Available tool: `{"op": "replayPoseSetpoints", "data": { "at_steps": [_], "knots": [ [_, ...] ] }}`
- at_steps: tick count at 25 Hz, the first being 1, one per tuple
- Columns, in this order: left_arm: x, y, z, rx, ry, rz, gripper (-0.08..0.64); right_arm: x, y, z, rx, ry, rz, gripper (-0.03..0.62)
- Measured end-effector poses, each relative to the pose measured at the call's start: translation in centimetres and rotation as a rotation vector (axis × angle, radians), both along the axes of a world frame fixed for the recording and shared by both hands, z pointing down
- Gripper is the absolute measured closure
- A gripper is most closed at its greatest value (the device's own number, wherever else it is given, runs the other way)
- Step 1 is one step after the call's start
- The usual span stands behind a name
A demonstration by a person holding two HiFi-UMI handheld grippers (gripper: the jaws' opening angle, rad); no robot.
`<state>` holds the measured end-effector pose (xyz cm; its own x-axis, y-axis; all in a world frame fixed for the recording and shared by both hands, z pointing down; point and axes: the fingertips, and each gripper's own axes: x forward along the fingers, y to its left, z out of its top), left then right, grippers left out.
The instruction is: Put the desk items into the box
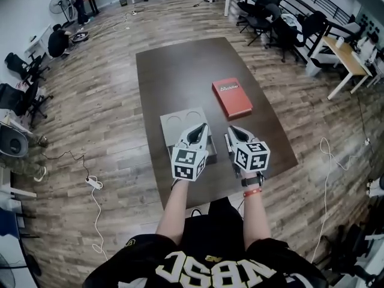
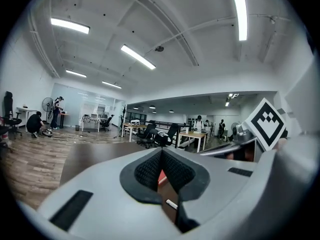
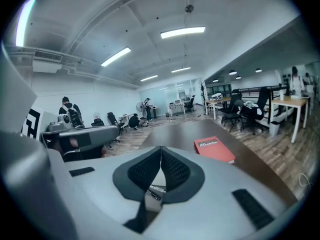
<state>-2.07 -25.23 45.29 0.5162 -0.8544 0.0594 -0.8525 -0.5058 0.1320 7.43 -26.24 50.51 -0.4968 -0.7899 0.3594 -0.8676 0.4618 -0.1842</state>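
Two claws hover side by side over the near half of the dark bench (image 1: 180, 65), one in each of our hands. Our left claw (image 1: 201, 129) has its jaws together, the ribbed pads meeting at the tips with nothing clamped between them. It hangs over the right part of the grey box (image 1: 175, 123). Our right claw (image 1: 231, 131) is likewise closed and empty, just right of the box and tipped a little downward.

The box sits on the bench's near half, low and grey, with two round outlines on its top face. The red book (image 1: 232, 97) lies flat on the bench a little beyond the right claw's tips, far and right of the box, touching neither claw. White lettering shows on its cover.

Through the slot beneath the left claw's pads we glimpse a small white thing (image 2: 171, 203) on the bench, too small to name. Around the bench we see a wood floor (image 1: 90, 101), desks (image 1: 339, 56) and office chairs (image 1: 264, 17).
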Motion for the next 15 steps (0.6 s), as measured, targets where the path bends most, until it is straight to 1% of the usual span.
{"op": "replayPoseSetpoints", "data": {
  "at_steps": [4,7,10,15],
  "knots": [
    [0.8,-1.0,0.8,-0.015,0.013,0.007,0.552,1.1,0.1,1.9,-0.041,0.038,-0.004,0.581],
    [1.5,-2.0,1.7,-0.040,0.012,0.009,0.552,2.4,-0.3,3.1,-0.074,0.059,0.014,0.575],
    [2.3,-3.0,3.1,-0.071,0.006,0.016,0.552,3.5,-0.7,5.6,-0.134,0.070,0.015,0.568],
    [3.4,-4.3,4.7,-0.101,0.000,0.026,0.552,4.2,-1.5,9.0,-0.224,0.101,-0.005,0.546]
  ]
}}
